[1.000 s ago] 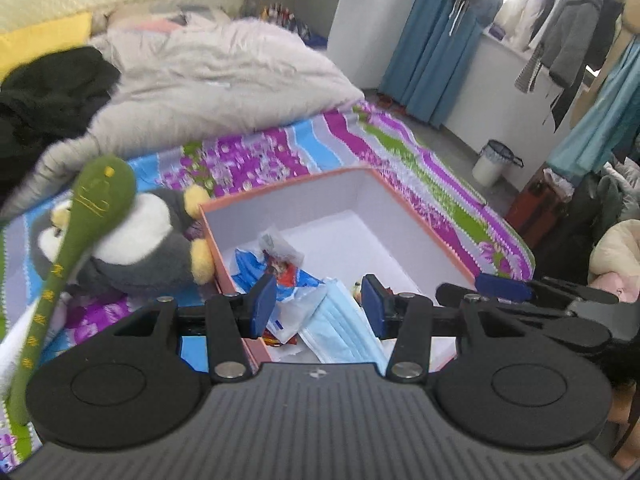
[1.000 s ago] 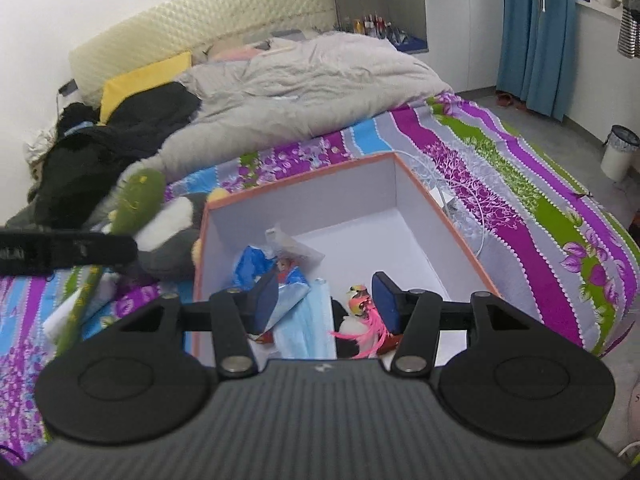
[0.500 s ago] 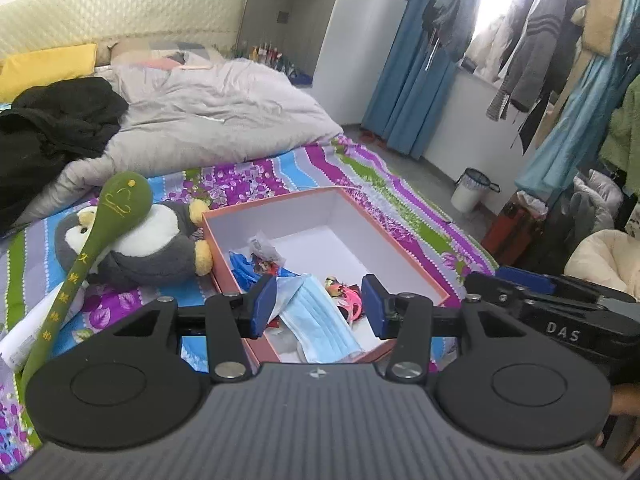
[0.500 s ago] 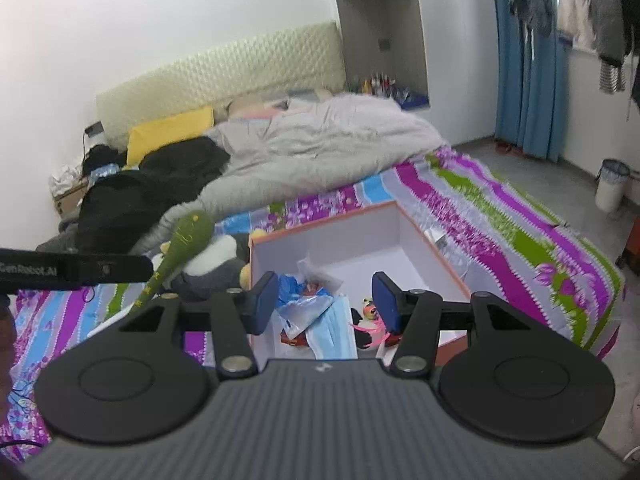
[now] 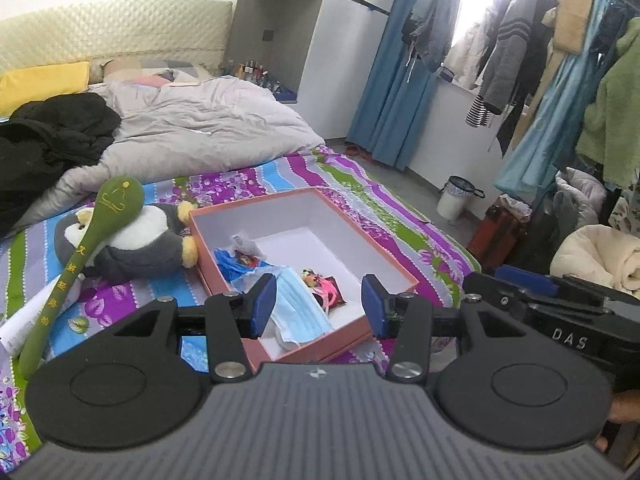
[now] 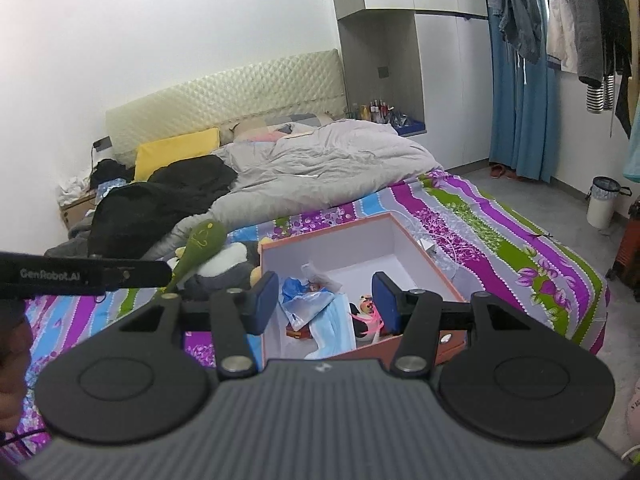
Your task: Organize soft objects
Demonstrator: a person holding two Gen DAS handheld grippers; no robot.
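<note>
Both your grippers are empty and parted: the left gripper (image 5: 318, 304) has nothing between its blue pads, and the right gripper (image 6: 326, 300) the same, each held above the near edge of the bed and looking down along its fingers at the box (image 5: 394, 262); you are between picks, I judge, with nothing in hand and a fresh target to choose.

Nearest you, inside the box at its near end, lies the blue face mask (image 5: 300, 306), partly draped over the low front wall; beside it a small pink-and-black toy (image 5: 322, 286), though the fisheye leaves its exact shape unclear; farther in, some blue and clear wrappers (image 5: 236, 256); the far half of the box is bare.

Just beside the box on its left, outside it, sits the plush penguin (image 5: 136, 240) on the patterned sheet (image 5: 360, 192), with the green long-handled massager (image 5: 80, 256) lying across it; these look like the pieces not yet put away.

So your next move, as I read it, is to swing the left gripper toward the penguin, come down on its soft body clear of the green handle, and close gently; beyond, the grey duvet (image 5: 200, 128) and black clothes (image 5: 48, 140) can wait.
</note>
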